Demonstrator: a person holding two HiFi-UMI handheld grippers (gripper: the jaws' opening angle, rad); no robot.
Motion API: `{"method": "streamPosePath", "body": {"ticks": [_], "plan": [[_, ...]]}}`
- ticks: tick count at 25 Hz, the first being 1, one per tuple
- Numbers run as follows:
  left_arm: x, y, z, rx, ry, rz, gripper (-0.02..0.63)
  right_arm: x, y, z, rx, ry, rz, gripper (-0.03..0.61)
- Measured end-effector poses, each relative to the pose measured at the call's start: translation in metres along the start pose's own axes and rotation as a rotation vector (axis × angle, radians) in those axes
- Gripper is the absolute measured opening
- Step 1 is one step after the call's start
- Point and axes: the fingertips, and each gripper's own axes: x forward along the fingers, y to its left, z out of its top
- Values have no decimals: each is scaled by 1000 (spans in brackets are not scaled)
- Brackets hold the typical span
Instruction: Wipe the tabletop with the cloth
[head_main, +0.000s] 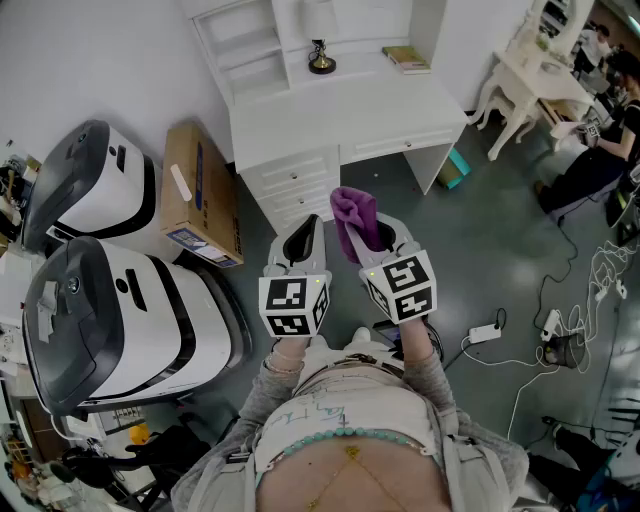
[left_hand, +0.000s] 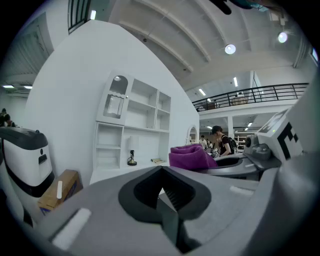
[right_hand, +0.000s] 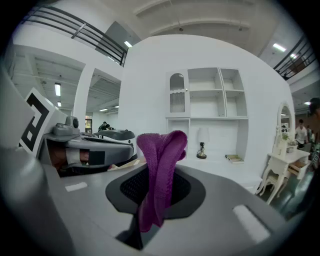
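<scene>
My right gripper (head_main: 372, 240) is shut on a purple cloth (head_main: 352, 212), which sticks up out of its jaws as a folded bunch (right_hand: 160, 170). My left gripper (head_main: 303, 232) is beside it, shut with nothing in it (left_hand: 162, 192); the cloth (left_hand: 190, 156) shows to its right. Both are held in the air in front of the person's body, over the grey floor. The white desk (head_main: 350, 100) with a shelf unit stands ahead, and both grippers are short of its tabletop (right_hand: 220, 162).
On the desk are a small lamp (head_main: 321, 58) and a book (head_main: 406, 58). A cardboard box (head_main: 197, 192) leans left of the desk, beside two big white and grey machines (head_main: 110, 300). Cables and a power strip (head_main: 485, 333) lie on the floor at right. A person sits at the far right (head_main: 600, 150).
</scene>
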Motion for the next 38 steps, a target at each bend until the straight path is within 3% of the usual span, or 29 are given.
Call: {"method": "streamPosePath", "body": {"ticks": [19, 27, 38], "plan": [[7, -18, -20, -24, 19, 60, 5, -6, -17, -15, -14, 8, 92, 84], [24, 11, -20, -40, 27, 71, 5, 26, -19, -10, -13, 19, 107, 84], [90, 64, -8, -20, 44, 1, 5, 97, -40, 9, -3, 22, 69, 84]]}}
